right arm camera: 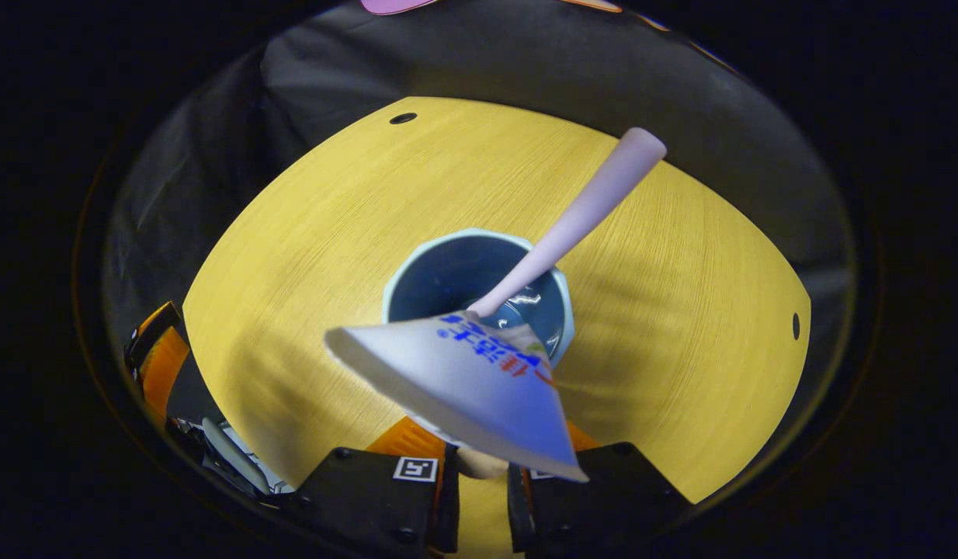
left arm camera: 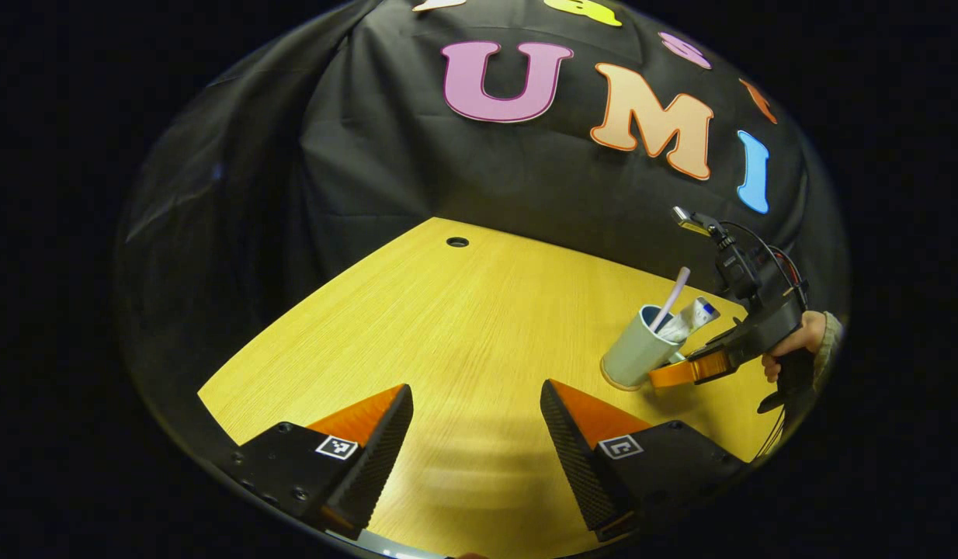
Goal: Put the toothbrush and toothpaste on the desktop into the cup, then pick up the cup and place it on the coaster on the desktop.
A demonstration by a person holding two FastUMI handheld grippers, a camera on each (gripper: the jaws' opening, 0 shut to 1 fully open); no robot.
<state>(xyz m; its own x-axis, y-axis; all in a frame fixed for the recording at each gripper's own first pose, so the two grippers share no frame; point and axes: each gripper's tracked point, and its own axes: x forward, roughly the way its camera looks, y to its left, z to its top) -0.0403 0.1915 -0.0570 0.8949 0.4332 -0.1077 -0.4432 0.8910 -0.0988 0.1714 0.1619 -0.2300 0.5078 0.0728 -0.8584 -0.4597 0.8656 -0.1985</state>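
Standing on the yellow wood-grain desk [left arm camera: 463,326], the pale cup [left arm camera: 633,353] holds both the pink toothbrush [left arm camera: 673,295] and the white toothpaste tube [left arm camera: 692,318], which lean out over its rim toward the right gripper [left arm camera: 685,371].

In the left gripper view, the left gripper [left arm camera: 476,435] has its jaws released, spread wide with only bare desk between them. The cup lies ahead of these jaws and off to their right, well apart from them. The right gripper, held by a hand [left arm camera: 797,341], reaches in at the cup's base from the far side; one of its fingers [left arm camera: 681,373] lies against the lower wall of the cup.

In the right gripper view, the cup [right arm camera: 479,295] sits just ahead of the right gripper [right arm camera: 479,473], seen from above with its dark blue inside open to the camera. The toothbrush [right arm camera: 580,213] rises from the cup and slants away up and to the right. The toothpaste tube [right arm camera: 463,388] leans back toward the jaws, its flat crimped end spreading over them and hiding much of the gap. The jaws stand close together with a narrow slot between; something pale shows in that slot, but I cannot tell whether they are grasping anything. At the left edge of this view the left gripper [right arm camera: 164,365] shows in part.
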